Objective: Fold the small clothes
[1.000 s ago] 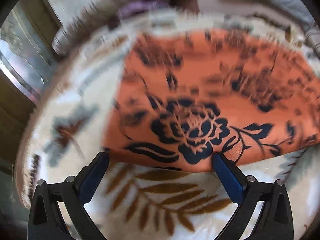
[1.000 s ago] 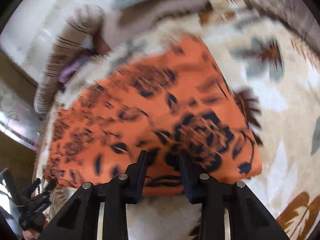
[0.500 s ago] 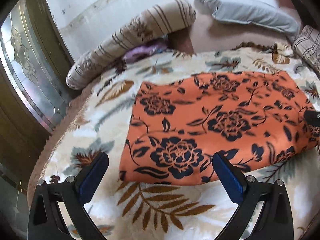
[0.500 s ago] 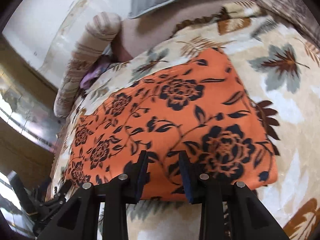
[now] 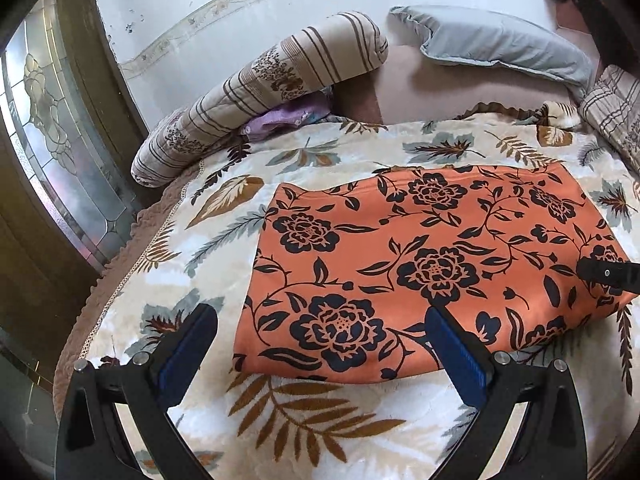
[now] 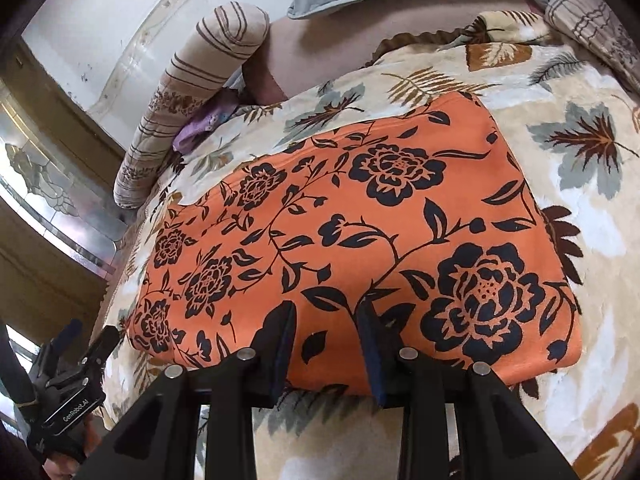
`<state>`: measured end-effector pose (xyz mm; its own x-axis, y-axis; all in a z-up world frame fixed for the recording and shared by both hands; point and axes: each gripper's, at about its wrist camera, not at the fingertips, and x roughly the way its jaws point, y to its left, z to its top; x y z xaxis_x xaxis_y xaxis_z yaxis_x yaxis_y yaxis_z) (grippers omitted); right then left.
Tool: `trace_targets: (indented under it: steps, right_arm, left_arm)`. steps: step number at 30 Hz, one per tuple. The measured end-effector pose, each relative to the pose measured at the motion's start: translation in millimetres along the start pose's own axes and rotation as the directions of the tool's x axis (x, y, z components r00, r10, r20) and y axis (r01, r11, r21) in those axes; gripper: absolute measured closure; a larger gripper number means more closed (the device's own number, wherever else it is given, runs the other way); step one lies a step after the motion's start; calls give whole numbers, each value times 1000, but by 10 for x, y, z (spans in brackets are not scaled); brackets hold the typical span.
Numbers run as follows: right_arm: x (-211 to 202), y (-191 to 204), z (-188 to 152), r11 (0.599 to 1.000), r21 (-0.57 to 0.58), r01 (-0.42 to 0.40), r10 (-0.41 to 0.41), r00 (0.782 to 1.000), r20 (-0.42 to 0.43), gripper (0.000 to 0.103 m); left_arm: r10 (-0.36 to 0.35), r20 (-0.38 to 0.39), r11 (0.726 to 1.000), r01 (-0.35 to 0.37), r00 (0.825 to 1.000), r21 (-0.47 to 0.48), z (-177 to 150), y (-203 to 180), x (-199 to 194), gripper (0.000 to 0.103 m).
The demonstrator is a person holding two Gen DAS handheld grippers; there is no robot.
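An orange cloth with black flowers (image 5: 432, 264) lies folded into a flat rectangle on the bed. My left gripper (image 5: 320, 314) hangs over the cloth's near left corner, open wide, with nothing between its blue pads (image 5: 188, 344). The right wrist view shows the same cloth (image 6: 360, 240) from its other end. My right gripper (image 6: 327, 308) hovers above the near edge there, its jaws a narrow gap apart with nothing pinched. One right fingertip (image 5: 608, 272) shows over the cloth's right end. The left gripper (image 6: 76, 360) is seen at the lower left.
A cream blanket with a leaf print (image 5: 248, 420) covers the bed. A striped bolster (image 5: 260, 92), a purple garment (image 5: 284, 118) and a grey pillow (image 5: 500, 46) lie at the far side by the wall. A glass-panelled door (image 5: 52, 148) stands at the left.
Both grippers have drawn up and back from the cloth, so more of the bed shows. The cloth stays flat where it lay. Neither gripper's jaws changed.
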<state>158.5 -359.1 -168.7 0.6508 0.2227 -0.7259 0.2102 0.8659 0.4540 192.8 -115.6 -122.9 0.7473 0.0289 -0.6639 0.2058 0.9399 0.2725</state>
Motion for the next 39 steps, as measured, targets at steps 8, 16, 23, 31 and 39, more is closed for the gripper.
trace_targets:
  steps: [8, 16, 23, 31, 39]
  right_arm:
    - [130, 184, -10, 997, -76, -7, 5, 1000, -23, 69]
    - [185, 333, -25, 993, -120, -23, 20, 999, -30, 69]
    - [181, 392, -71, 989, -147, -20, 16, 1000, -26, 69]
    - [154, 290, -76, 992, -124, -9, 7, 1000, -18, 68]
    - [175, 75, -9, 999, -51, 5, -6, 1000, -28, 68]
  left_arm:
    - [39, 22, 999, -39, 999, -30, 39, 138, -6, 0]
    - [159, 45, 980, -152, 986, -132, 37, 664, -109, 0]
    - [168, 43, 973, -159, 985, -171, 12, 845, -153, 0]
    - [122, 31, 983, -116, 992, -139, 29, 641, -58, 0]
    - [-32, -139, 996, 20, 990, -85, -32, 150, 584, 0]
